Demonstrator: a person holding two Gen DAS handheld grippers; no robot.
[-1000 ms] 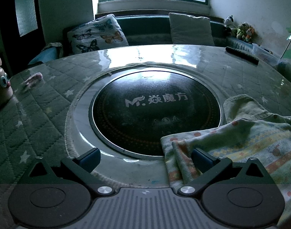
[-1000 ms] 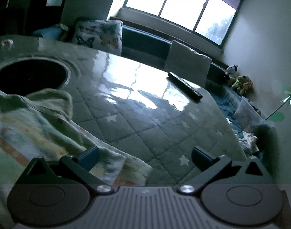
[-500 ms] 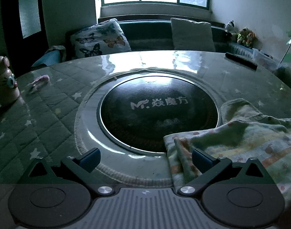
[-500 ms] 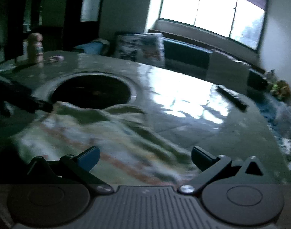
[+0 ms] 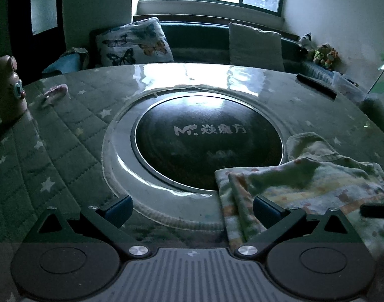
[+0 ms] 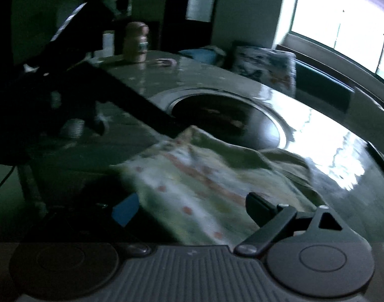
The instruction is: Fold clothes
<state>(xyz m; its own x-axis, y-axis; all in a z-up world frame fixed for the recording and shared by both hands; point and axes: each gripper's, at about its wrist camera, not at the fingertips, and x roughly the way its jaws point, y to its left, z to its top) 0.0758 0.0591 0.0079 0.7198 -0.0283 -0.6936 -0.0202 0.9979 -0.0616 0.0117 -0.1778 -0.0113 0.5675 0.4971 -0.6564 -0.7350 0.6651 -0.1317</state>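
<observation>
Left tool: fingers spread wide, nothing between them; it hovers low over the near edge of the desk, facing the window.
Left tool's right finger: sits over the left border of the garment; whether it touches the cloth cannot be told.
Right tool: fingers spread wide, holding nothing; the view is blurred, and the garment fills the space ahead of and between the fingers.
Garment: a pale printed piece with stripes and small dots, lying rumpled on the desk, ahead and to the right of the left tool; its far left corner overlaps the rim of the dark disc.
Garment from the right tool: directly ahead, spread toward the disc.
Desk: round, covered with a quilted star-print cloth under a glossy sheet.
Dark disc: round inset at the desk's centre, straight ahead of the left tool, with white lettering.
Bottle: stands far left of the left tool.
Remote: far right, near the desk's back edge.
Butterfly cushion: on the sofa beyond the desk.
</observation>
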